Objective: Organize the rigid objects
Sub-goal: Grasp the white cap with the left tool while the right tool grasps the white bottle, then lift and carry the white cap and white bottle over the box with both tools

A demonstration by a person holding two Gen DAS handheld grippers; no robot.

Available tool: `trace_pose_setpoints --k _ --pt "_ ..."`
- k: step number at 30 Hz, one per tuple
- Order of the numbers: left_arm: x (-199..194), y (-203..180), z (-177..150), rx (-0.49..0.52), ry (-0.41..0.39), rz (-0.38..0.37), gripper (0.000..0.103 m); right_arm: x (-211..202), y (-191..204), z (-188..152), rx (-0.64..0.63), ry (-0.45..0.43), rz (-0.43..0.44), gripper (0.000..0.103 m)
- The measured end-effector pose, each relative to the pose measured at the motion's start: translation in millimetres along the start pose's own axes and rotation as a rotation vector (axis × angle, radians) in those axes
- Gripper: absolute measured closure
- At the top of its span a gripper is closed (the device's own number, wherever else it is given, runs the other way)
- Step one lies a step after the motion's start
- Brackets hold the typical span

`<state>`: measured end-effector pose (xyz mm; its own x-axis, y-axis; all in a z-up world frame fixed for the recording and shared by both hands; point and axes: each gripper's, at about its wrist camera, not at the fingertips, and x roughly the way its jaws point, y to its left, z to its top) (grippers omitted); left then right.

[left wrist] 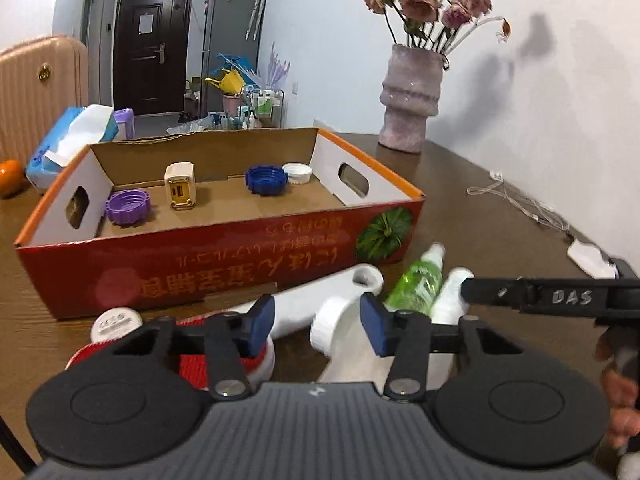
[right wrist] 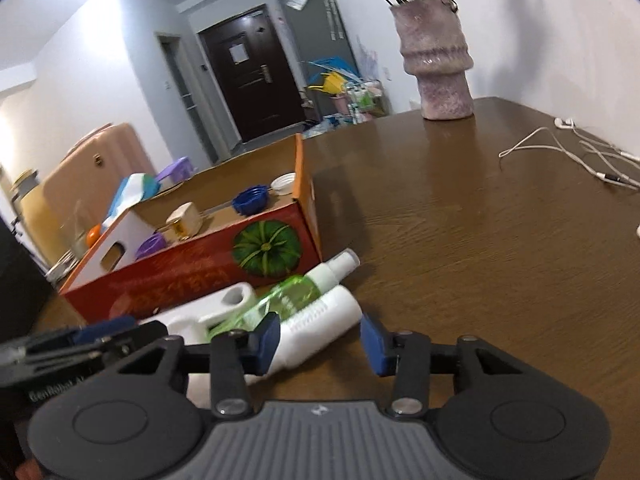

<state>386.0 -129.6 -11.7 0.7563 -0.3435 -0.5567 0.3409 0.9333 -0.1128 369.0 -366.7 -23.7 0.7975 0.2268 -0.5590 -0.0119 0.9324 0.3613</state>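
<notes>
A red cardboard box (left wrist: 248, 256) with white inner walls holds a purple cap (left wrist: 128, 207), a cream plug adapter (left wrist: 180, 185), a blue cap (left wrist: 266, 180) and a white cap (left wrist: 297, 173). In front of it lie a white plastic pipe piece (left wrist: 340, 320), a green spray bottle (left wrist: 420, 282), a white bottle (left wrist: 450, 294), a red-and-white item (left wrist: 192, 364) and a round white lid (left wrist: 116, 322). My left gripper (left wrist: 317, 326) is open over the pipe piece. My right gripper (right wrist: 320, 338) is open, with the white bottle (right wrist: 320, 316) near its left finger.
A pink vase (left wrist: 410, 98) with flowers stands at the back of the brown table (right wrist: 480, 220). White earphone cables (right wrist: 580, 152) lie at the right. A tissue pack (left wrist: 68, 140) and an orange (left wrist: 10, 176) sit left of the box.
</notes>
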Motion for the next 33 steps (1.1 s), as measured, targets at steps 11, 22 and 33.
trace_pose_setpoints --k 11,22,33 --pt "16.6 -1.9 -6.6 0.059 0.05 -0.044 0.092 19.4 16.3 0.0 -0.168 -0.008 -0.13 0.066" --pt "-28.9 -1.2 -1.3 0.052 -0.077 0.044 0.099 14.6 27.7 -9.7 -0.243 0.032 -0.148 0.076" --pt "-151.3 9.4 -14.0 -0.073 -0.273 0.141 0.099 -75.4 51.5 -13.3 -0.275 -0.138 -0.067 0.076"
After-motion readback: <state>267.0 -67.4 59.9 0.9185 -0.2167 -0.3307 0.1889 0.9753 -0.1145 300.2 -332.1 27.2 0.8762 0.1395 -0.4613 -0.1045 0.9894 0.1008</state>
